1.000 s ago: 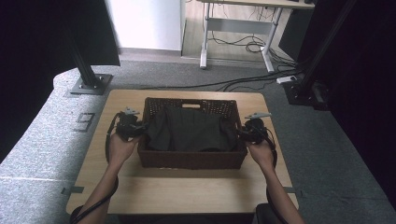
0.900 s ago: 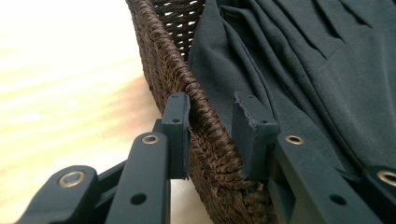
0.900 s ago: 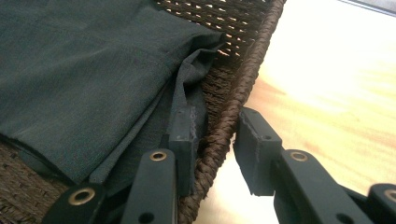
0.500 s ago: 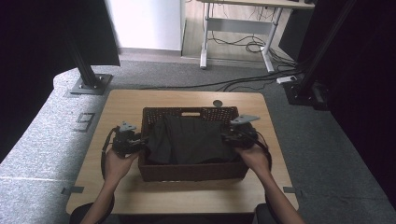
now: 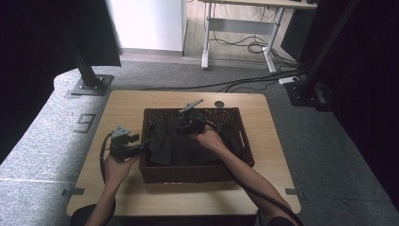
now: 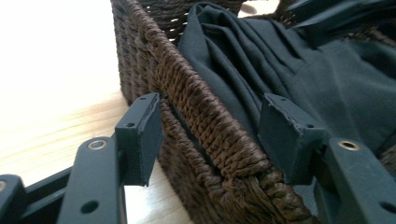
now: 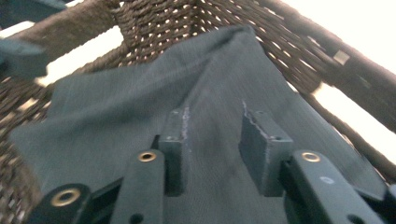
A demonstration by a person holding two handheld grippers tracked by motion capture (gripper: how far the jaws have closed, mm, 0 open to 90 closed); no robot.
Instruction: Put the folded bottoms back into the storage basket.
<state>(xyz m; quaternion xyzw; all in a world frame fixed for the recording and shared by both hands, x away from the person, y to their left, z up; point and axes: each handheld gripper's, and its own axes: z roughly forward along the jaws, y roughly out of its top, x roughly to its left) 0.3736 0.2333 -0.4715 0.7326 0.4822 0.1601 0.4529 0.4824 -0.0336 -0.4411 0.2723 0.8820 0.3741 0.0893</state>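
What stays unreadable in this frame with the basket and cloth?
- Floor of the dark brown woven basket: hidden by the dark grey cloth, high view.
- Right gripper: whether its open jaws touch the cloth is lost to blur, right gripper view.
- Small dark round object behind the basket: too small to identify, high view.

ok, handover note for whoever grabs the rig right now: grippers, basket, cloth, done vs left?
Left gripper: open, jaws astride the left wall of the wicker basket, one pad outside, one inside, not clamped.
Right gripper: open, inside the basket, jaws just over a raised fold of the dark cloth; no grip on it that I can see.
Things: basket sits mid-table; the cloth lies rumpled inside it, bunched toward the left wall. A small dark round object lies behind the basket.
Done: both grippers are in position.
Left, probably: close the left on the wall to steady the basket, pinch the fold with the right and lift the cloth.
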